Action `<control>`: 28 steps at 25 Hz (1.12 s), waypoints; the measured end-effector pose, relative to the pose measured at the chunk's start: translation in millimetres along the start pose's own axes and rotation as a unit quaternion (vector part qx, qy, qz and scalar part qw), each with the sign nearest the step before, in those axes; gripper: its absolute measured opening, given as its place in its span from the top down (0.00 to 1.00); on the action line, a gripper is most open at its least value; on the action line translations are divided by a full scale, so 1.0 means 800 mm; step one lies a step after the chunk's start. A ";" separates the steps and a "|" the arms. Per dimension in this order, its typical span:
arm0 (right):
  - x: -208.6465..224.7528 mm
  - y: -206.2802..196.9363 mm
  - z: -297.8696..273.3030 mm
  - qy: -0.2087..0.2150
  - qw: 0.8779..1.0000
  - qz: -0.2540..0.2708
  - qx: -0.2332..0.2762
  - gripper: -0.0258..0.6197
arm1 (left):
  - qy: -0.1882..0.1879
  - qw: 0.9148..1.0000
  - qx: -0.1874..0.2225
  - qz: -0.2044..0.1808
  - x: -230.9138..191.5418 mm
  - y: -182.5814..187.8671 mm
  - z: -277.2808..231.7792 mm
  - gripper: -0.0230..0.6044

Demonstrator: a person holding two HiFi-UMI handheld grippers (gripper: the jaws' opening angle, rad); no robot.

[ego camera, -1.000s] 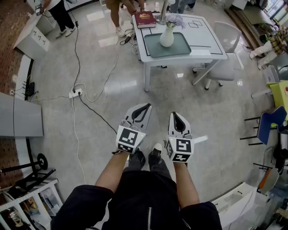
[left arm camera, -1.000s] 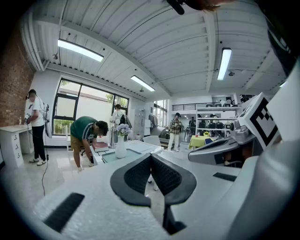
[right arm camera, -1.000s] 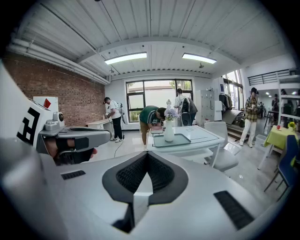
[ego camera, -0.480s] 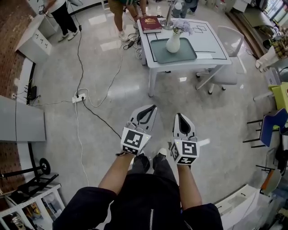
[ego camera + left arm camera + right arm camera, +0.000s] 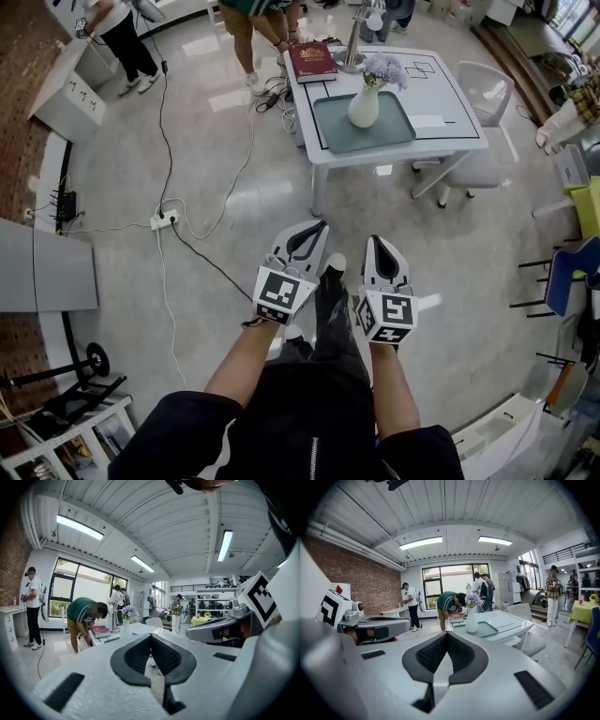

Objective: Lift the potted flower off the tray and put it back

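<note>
A white vase of pale purple flowers (image 5: 366,101) stands on a grey-green tray (image 5: 364,123) on a white table (image 5: 448,111) some way ahead of me. The vase (image 5: 471,616) and its tray (image 5: 480,629) also show in the right gripper view, and small in the left gripper view stands the vase (image 5: 125,623). My left gripper (image 5: 318,227) and right gripper (image 5: 377,242) hang side by side over the floor, well short of the table. Both are shut with nothing between the jaws.
A dark red book (image 5: 313,60) lies at the table's far left corner. A white chair (image 5: 487,89) stands right of the table. Cables and a power strip (image 5: 161,219) cross the floor at left. A person in green (image 5: 449,605) bends beside the table; others stand behind.
I have walked toward the table: it and the vase sit lower and nearer in the head view. Both grippers stay shut and side by side.
</note>
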State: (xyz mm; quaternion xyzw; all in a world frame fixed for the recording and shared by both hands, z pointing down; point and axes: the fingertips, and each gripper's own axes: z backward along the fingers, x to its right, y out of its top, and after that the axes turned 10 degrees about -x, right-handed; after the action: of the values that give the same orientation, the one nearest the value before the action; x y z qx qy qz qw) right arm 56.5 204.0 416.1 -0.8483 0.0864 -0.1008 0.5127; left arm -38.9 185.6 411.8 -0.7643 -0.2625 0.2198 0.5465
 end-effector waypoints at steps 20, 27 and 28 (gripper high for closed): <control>0.149 0.138 -0.309 0.038 0.999 0.021 -0.027 0.95 | 0.044 0.998 -0.026 0.036 -0.178 0.096 -0.292 0.95; 0.169 0.154 -0.373 0.034 0.998 0.039 -0.033 0.95 | 0.036 0.998 -0.048 0.013 -0.217 0.086 -0.352 0.95; 0.170 0.155 -0.382 0.035 0.998 0.041 -0.030 0.95 | 0.034 0.998 -0.045 0.030 -0.221 0.083 -0.361 0.95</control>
State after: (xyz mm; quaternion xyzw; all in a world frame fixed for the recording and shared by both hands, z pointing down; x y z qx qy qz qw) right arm 102.8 -147.9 456.1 -0.8548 0.1423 -0.1067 0.4876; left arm 16.2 -152.8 445.8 -0.8030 -0.2303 0.1979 0.5129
